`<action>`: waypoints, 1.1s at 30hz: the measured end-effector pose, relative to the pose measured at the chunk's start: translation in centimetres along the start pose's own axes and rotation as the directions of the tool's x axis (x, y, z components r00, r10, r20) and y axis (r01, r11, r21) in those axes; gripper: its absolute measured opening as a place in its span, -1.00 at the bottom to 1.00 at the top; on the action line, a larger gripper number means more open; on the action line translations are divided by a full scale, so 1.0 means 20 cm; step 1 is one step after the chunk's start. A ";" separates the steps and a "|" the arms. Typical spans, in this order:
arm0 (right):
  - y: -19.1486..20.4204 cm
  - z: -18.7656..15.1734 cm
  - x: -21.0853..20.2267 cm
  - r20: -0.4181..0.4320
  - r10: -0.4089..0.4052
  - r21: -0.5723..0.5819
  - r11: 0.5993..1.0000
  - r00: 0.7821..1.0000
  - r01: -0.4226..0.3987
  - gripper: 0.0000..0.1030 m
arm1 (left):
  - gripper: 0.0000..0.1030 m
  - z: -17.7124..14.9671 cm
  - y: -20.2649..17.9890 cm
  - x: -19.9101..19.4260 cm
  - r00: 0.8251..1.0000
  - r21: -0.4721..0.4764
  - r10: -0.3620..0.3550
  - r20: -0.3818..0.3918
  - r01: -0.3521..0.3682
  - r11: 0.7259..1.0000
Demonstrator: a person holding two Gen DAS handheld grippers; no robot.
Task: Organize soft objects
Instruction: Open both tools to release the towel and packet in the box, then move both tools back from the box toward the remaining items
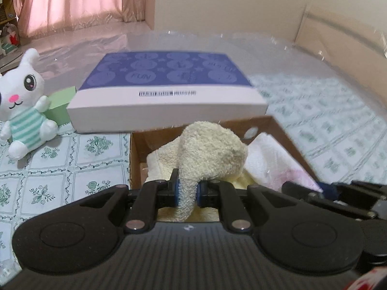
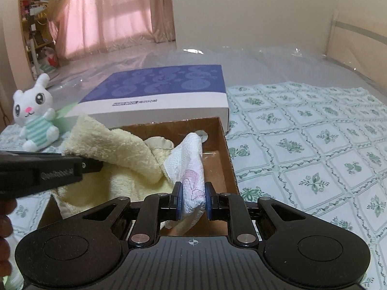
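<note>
The left gripper (image 1: pixel 188 192) is clamped on a bunched fold of the cream towel (image 1: pixel 210 149), whose long axis runs away from the fingers and up over the cardboard box (image 1: pixel 135 149). The right gripper (image 2: pixel 193 199) pinches the white cloth (image 2: pixel 191 166), pink embroidery between its pads; the cloth stretches away from the jaws toward the box's far wall. Both textiles hang over the box interior, the cream one on the left, the white one on the right. The box's brown walls hem the grippers in closely on the left, right and far sides. To the right, the green-patterned bedsheet (image 2: pixel 314 149) lies open and wide. Just behind the box sits a flat purple-and-white carton (image 1: pixel 167 89), printed with "FUN" in a circle; its barcode-strip text is unreadable. Left of it a plush bunny (image 1: pixel 24 104) leans beside a green block (image 1: pixel 61 104).
</note>
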State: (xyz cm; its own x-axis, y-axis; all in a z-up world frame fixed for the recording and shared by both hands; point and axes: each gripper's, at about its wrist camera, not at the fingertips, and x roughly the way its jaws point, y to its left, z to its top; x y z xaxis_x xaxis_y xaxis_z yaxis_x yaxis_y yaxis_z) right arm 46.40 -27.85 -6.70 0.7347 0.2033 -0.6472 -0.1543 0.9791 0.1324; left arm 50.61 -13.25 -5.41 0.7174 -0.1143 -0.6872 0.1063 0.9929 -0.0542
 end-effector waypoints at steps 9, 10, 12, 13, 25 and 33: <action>0.00 0.00 0.09 -0.014 -0.051 -0.019 0.999 0.999 0.051 -0.55 | -0.04 -0.04 -0.05 0.07 0.999 0.128 0.026 -0.042 -0.021 0.992; 0.00 0.00 0.09 -0.015 -0.046 -0.020 0.999 0.999 0.045 -0.41 | -0.02 -0.04 -0.05 0.06 0.999 0.128 0.020 -0.041 -0.015 0.992; 0.00 0.00 0.08 -0.014 -0.033 -0.020 0.999 0.999 0.033 -0.08 | 0.07 -0.04 -0.04 0.05 0.999 0.125 0.013 -0.049 -0.007 0.992; 0.00 0.00 0.07 -0.008 -0.020 -0.023 1.000 1.000 0.020 0.04 | 0.10 -0.05 -0.03 0.04 0.999 0.122 0.019 -0.045 -0.013 0.992; -0.03 -0.06 -0.26 0.058 0.080 0.035 0.996 0.995 -0.082 0.34 | 0.23 -0.13 -0.01 -0.29 0.999 0.151 -0.041 -0.013 0.043 0.988; 0.00 -0.15 -0.62 0.107 0.121 0.102 0.986 0.987 -0.132 0.34 | 0.23 -0.26 0.06 -0.66 0.996 0.114 -0.088 0.011 0.086 0.990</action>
State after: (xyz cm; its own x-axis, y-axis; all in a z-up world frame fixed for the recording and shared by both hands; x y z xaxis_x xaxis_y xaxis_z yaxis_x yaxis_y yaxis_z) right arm 35.42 -30.34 -0.91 0.7773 0.3190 -0.5423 -0.1814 0.9390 0.2923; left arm 37.64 -10.41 -0.08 0.7126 -0.2013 -0.6720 0.2454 0.9690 -0.0301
